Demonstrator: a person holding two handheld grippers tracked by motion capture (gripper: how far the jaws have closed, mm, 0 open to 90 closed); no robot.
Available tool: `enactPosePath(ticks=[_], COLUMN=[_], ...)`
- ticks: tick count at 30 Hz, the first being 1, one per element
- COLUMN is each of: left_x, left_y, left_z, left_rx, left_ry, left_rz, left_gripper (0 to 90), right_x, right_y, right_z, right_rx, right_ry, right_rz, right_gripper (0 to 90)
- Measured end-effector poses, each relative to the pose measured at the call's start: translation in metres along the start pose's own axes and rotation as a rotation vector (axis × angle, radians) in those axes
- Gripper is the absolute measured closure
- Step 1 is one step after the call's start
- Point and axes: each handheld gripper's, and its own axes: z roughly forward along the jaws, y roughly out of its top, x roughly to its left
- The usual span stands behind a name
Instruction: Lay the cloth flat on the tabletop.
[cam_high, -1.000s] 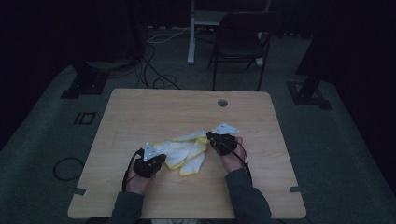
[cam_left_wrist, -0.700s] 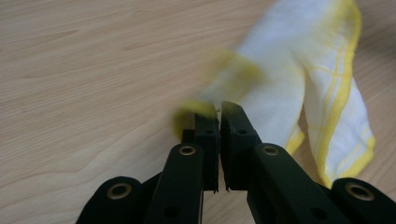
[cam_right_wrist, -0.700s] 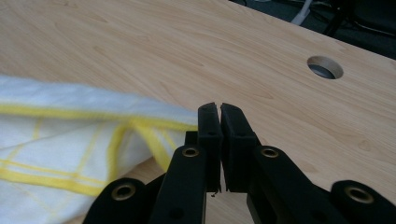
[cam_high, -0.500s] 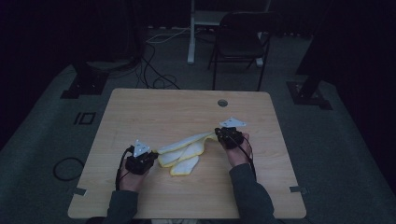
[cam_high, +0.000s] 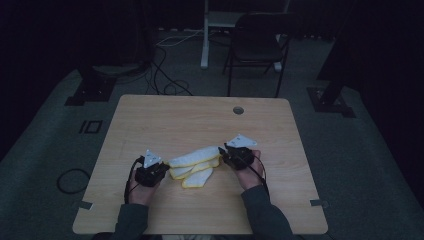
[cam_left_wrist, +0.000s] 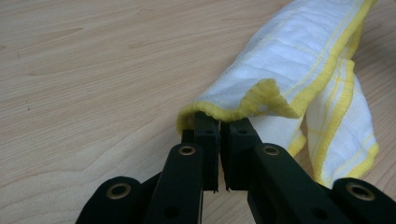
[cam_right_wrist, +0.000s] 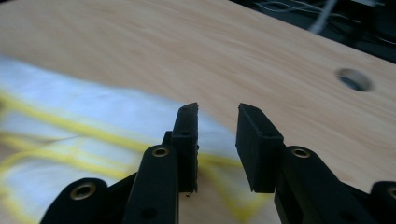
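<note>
A white cloth with yellow edging (cam_high: 196, 161) lies stretched and rumpled across the middle of the wooden table (cam_high: 200, 120). My left gripper (cam_high: 161, 169) is shut on the cloth's left end; in the left gripper view the yellow hem (cam_left_wrist: 224, 108) is pinched at the tips of the jaws (cam_left_wrist: 218, 127). My right gripper (cam_high: 224, 153) sits at the cloth's right end. Its jaws have just been opening, and in the right gripper view they stand apart (cam_right_wrist: 215, 135) with a gap between the pads, the blurred cloth (cam_right_wrist: 84, 126) lying below them, not pinched.
A round cable hole (cam_high: 238, 110) sits near the table's far edge. Behind the table stand a dark chair (cam_high: 257, 47) and a white post, with cables on the grey floor. Black stand feet lie at both far sides.
The two grippers moved apart and drew the cloth out into a longer strip. The right gripper's jaws have parted since the earlier frames; the left still pinches its end.
</note>
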Motion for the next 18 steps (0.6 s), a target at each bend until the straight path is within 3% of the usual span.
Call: enactPosePath(ticks=[2, 3, 6, 8, 18], left_x=[0.000, 0.000, 0.001, 0.001, 0.001], left_y=[0.000, 0.000, 0.001, 0.000, 0.000], left_z=[0.000, 0.000, 0.001, 0.001, 0.001], left_rx=[0.000, 0.000, 0.000, 0.001, -0.001], left_ry=[0.000, 0.000, -0.003, -0.007, -0.003], left_rz=[-0.002, -0.004, -0.005, -0.009, -0.014], left_gripper=[86.4, 86.4, 86.3, 86.3, 86.2], right_x=[0.005, 0.015, 0.026, 0.040, 0.067], right_y=[-0.002, -0.006, -0.010, -0.016, -0.019], right_z=[0.000, 0.002, 0.005, 0.011, 0.028], right_rx=[-0.004, -0.004, 0.002, 0.006, 0.038], right_ry=[0.017, 0.054, 0.079, 0.118, 0.163], right_rz=[-0.006, -0.010, -0.024, -0.036, -0.073], right_gripper=[69.0, 69.0, 67.7, 65.8, 56.5])
